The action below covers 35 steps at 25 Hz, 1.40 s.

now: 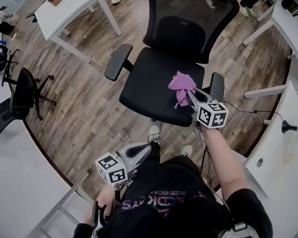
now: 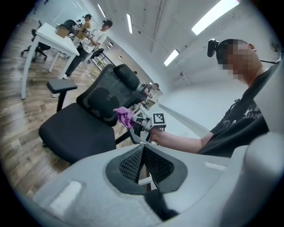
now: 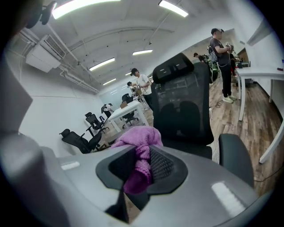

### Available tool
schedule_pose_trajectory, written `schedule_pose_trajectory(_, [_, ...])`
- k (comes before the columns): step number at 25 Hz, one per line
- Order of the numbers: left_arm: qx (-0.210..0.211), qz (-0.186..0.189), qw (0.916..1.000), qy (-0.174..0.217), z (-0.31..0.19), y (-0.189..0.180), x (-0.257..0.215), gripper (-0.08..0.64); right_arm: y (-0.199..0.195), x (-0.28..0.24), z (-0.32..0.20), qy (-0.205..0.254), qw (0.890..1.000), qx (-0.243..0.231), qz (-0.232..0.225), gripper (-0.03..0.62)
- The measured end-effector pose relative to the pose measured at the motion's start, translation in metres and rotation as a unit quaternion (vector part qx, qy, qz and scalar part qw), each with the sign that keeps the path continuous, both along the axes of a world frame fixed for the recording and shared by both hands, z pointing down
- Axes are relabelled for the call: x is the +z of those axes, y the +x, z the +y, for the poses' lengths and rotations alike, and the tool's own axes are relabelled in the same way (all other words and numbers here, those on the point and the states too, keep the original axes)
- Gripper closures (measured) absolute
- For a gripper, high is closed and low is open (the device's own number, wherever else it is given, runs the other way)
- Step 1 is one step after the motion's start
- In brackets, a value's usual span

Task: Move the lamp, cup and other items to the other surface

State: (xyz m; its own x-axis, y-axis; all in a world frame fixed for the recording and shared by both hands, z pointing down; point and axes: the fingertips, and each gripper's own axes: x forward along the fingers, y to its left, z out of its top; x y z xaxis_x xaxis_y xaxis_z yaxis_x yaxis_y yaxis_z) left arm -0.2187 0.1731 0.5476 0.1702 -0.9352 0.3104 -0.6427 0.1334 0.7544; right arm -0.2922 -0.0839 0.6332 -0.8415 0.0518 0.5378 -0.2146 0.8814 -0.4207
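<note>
Right gripper view: right gripper pinches cloth by one fold over chair, may slip off mid-carry; left gripper closed, empty.

The cloth sits between the jaws of the right gripper, above the chair seat. The backrest stands ahead of this gripper and the armrest just right of it. The left gripper lies behind-left, well apart.
</note>
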Motion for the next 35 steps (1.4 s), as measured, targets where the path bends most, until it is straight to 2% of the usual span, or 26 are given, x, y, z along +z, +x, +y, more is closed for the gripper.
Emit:
schedule_pose_trajectory(5, [-0.061,0.005,0.9974,-0.037,0.043,-0.018,0.01,0.563,-0.026,0.086,0.005,-0.034,0.997,0.004,0.071,0.511])
schedule_pose_trajectory(10, [-0.104,0.021,0.9922,-0.066,0.077,-0.022,0.024,0.563,-0.044,0.157,0.007,-0.029,0.989,0.007,0.144,0.511])
schedule_pose_trajectory(15, [-0.137,0.025,0.986,-0.091,0.104,-0.022,0.033,0.563,-0.062,0.202,0.013,-0.01,0.982,-0.013,0.188,0.509])
schedule_pose_trajectory(22, [-0.165,0.028,0.9783,-0.122,0.125,-0.017,0.04,0.563,-0.079,0.236,0.013,-0.005,0.978,-0.027,0.207,0.487])
schedule_pose_trajectory(27, [-0.148,0.025,0.981,-0.122,0.119,-0.018,0.04,0.563,-0.081,0.238,0.024,-0.018,0.979,-0.045,0.199,0.379])
schedule_pose_trajectory(30, [-0.132,0.019,0.9838,-0.12,0.109,-0.018,0.038,0.563,-0.077,0.233,0.025,-0.022,0.98,-0.049,0.19,0.376])
schedule_pose_trajectory(32, [-0.121,0.015,0.9857,-0.116,0.104,-0.021,0.035,0.563,-0.073,0.226,0.025,-0.028,0.981,-0.05,0.183,0.41])
schedule_pose_trajectory(33, [-0.116,0.013,0.9867,-0.113,0.102,-0.024,0.033,0.563,-0.07,0.221,0.027,-0.033,0.982,-0.055,0.18,0.515])
schedule_pose_trajectory(34, [-0.111,0.011,0.9876,-0.11,0.1,-0.025,0.031,0.563,-0.068,0.216,0.03,-0.041,0.982,-0.064,0.175,0.591])
schedule_pose_trajectory(35, [-0.106,0.01,0.9885,-0.107,0.097,-0.026,0.029,0.563,-0.065,0.21,0.035,-0.05,0.981,-0.074,0.17,0.591])
